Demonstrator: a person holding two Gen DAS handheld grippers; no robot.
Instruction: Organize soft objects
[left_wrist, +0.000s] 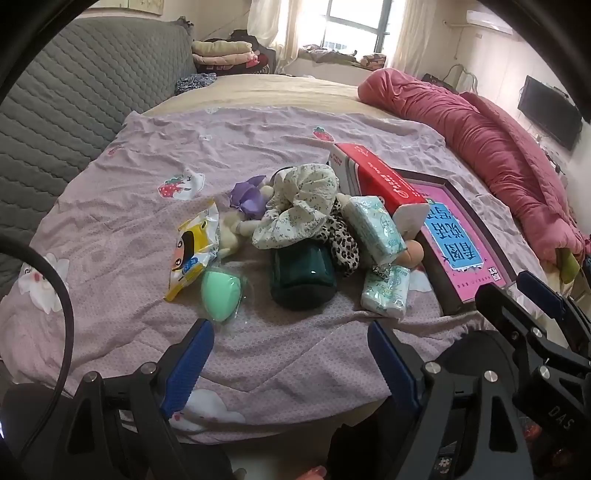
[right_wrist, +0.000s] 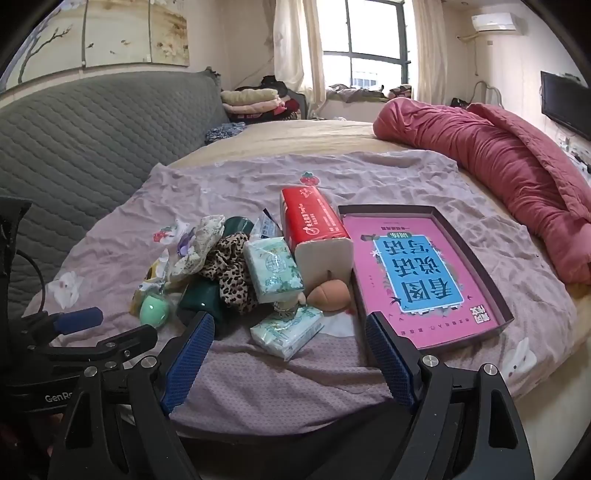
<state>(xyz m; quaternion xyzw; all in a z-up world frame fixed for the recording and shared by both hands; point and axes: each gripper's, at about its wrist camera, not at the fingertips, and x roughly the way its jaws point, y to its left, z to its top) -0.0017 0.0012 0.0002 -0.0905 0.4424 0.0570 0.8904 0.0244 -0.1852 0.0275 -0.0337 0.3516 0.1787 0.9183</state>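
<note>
A pile of soft things lies on the lilac bedsheet (left_wrist: 147, 206): a mint sponge egg (left_wrist: 218, 291), a yellow wipes pack (left_wrist: 192, 254), a dark green pouch (left_wrist: 303, 277), a floral scrunchie (left_wrist: 299, 206), a leopard scrunchie (left_wrist: 343, 240), two mint tissue packs (left_wrist: 384, 291), a peach sponge (left_wrist: 413, 254) and a red tissue pack (left_wrist: 380, 181). A shallow box with a pink lining (right_wrist: 421, 273) lies right of the pile. My left gripper (left_wrist: 291, 347) is open and empty, short of the pile. My right gripper (right_wrist: 288, 339) is open and empty, near the closest tissue pack (right_wrist: 288, 328).
A rolled pink quilt (right_wrist: 509, 162) lies along the bed's right side. A grey quilted headboard (right_wrist: 92, 140) stands at the left. Folded clothes (right_wrist: 251, 99) are stacked at the far end by the window. The right gripper's body shows in the left wrist view (left_wrist: 532, 332).
</note>
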